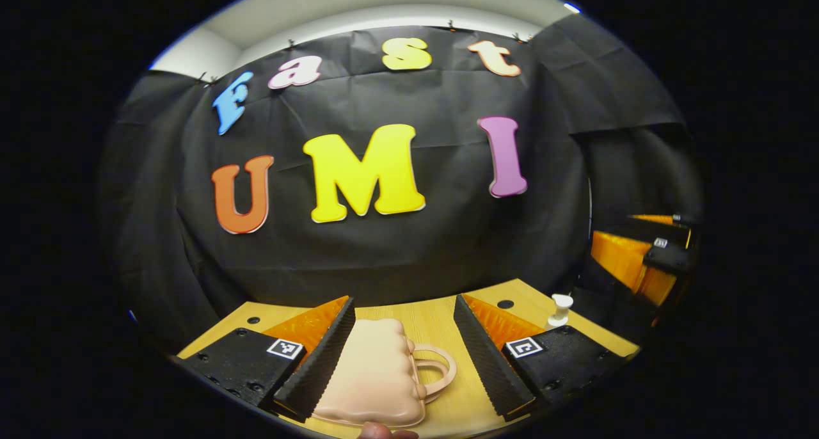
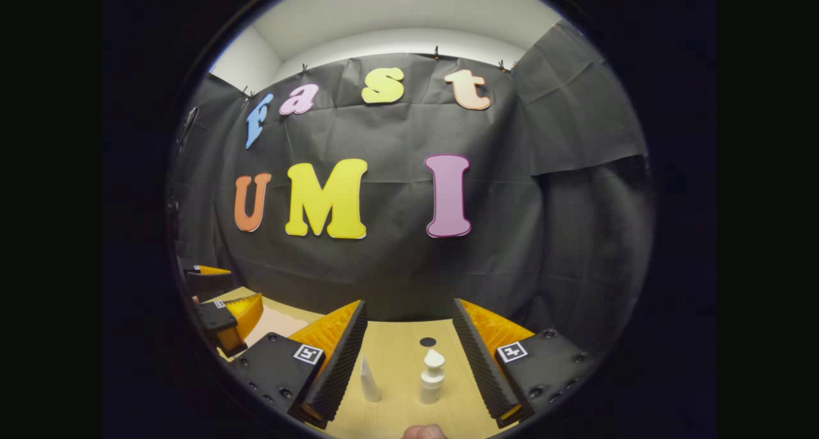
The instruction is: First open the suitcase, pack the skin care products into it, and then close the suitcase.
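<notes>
A pale pink suitcase [image 1: 377, 375] lies flat and closed on the wooden table [image 1: 441, 317], its handle [image 1: 441, 368] pointing right. My left gripper [image 1: 403, 308] is open, its fingers standing on either side of the case and above it. In the right gripper view, a white tube [image 2: 370, 380] and a white pump bottle [image 2: 432, 378] stand upright on the table [image 2: 397, 356] between the fingers of my open right gripper [image 2: 408, 308]. The pump bottle [image 1: 561, 310] also appears to the right of the case. The suitcase [image 2: 272, 324] is at the left, under the left gripper [image 2: 221, 317].
The right gripper [image 1: 646, 260] hovers at the far right of the left gripper view. Round holes [image 1: 505, 304] [image 2: 427, 342] dot the tabletop near its back edge. The black cloth wall closes the back. A fingertip [image 1: 384, 432] shows at the bottom edge.
</notes>
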The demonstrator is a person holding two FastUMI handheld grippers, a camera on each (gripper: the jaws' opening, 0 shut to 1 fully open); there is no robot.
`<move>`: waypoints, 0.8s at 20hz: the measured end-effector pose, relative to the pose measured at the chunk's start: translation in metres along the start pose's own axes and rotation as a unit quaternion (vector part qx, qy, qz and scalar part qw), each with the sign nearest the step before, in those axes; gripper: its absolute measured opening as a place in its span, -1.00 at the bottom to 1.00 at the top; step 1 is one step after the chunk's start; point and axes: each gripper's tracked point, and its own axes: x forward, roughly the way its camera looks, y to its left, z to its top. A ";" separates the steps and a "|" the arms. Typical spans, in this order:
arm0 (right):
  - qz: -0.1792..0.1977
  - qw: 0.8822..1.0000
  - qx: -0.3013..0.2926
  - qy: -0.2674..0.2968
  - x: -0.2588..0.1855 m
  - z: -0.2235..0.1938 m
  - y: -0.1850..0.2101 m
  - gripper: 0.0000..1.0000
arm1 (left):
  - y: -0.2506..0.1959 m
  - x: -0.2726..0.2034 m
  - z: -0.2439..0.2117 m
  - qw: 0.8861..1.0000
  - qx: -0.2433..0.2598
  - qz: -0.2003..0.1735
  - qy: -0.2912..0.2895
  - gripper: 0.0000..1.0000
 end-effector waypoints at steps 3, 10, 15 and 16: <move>-0.029 1.000 -0.008 0.008 -0.003 -0.007 -0.028 0.60 | -0.013 0.005 -0.026 0.996 0.073 -0.041 0.024 0.96; -0.105 0.994 -0.017 0.031 -0.025 -0.024 -0.098 0.59 | -0.059 0.018 -0.126 0.939 0.287 -0.147 0.121 0.94; -0.140 0.989 -0.020 0.045 -0.046 -0.033 -0.129 0.60 | -0.036 0.050 -0.175 0.912 0.330 -0.131 0.206 0.84; -0.143 0.988 -0.018 0.051 -0.050 -0.036 -0.133 0.60 | -0.034 0.056 -0.179 0.910 0.332 -0.130 0.211 0.81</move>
